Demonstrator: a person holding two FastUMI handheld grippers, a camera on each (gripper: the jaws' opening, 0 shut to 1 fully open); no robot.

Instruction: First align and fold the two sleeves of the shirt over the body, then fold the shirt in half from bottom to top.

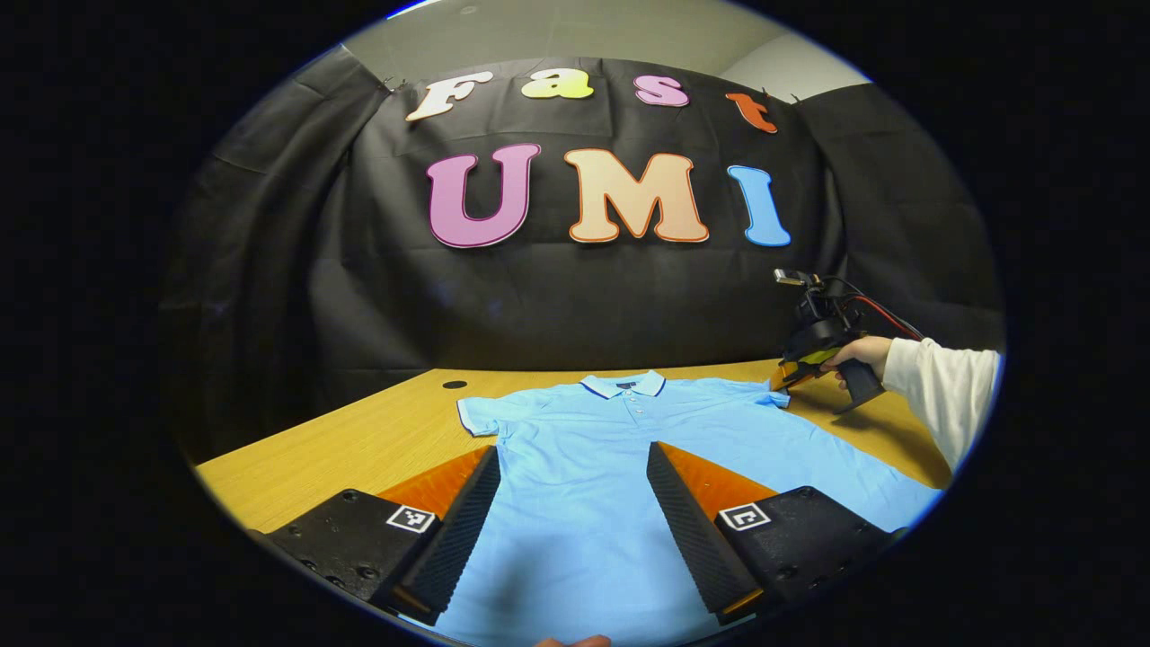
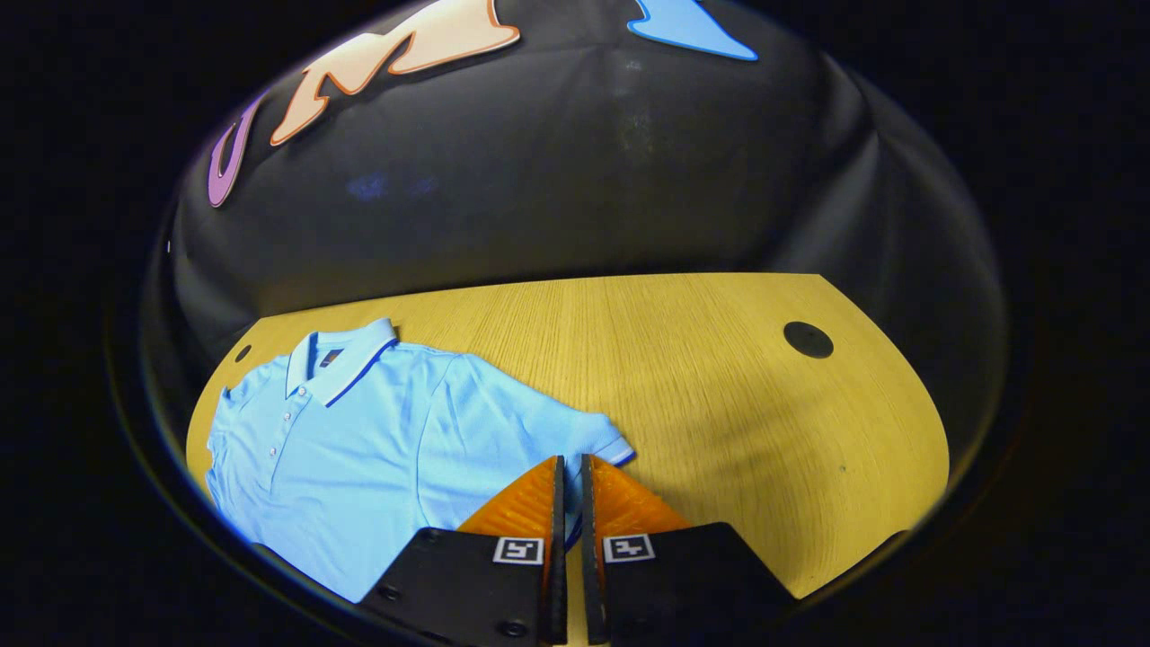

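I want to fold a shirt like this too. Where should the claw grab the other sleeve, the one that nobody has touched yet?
Probably by its cuff edge, the striped hem at the sleeve end. It lies flat on the table, sticking out from the shirt, so come in from the outer side, low, and pinch that edge. The open left claw hovers over the body; the right claw is already closed at its own sleeve's cuff.

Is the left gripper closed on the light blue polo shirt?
No, the left gripper hangs wide open above the light blue polo shirt, which lies flat between its fingers.
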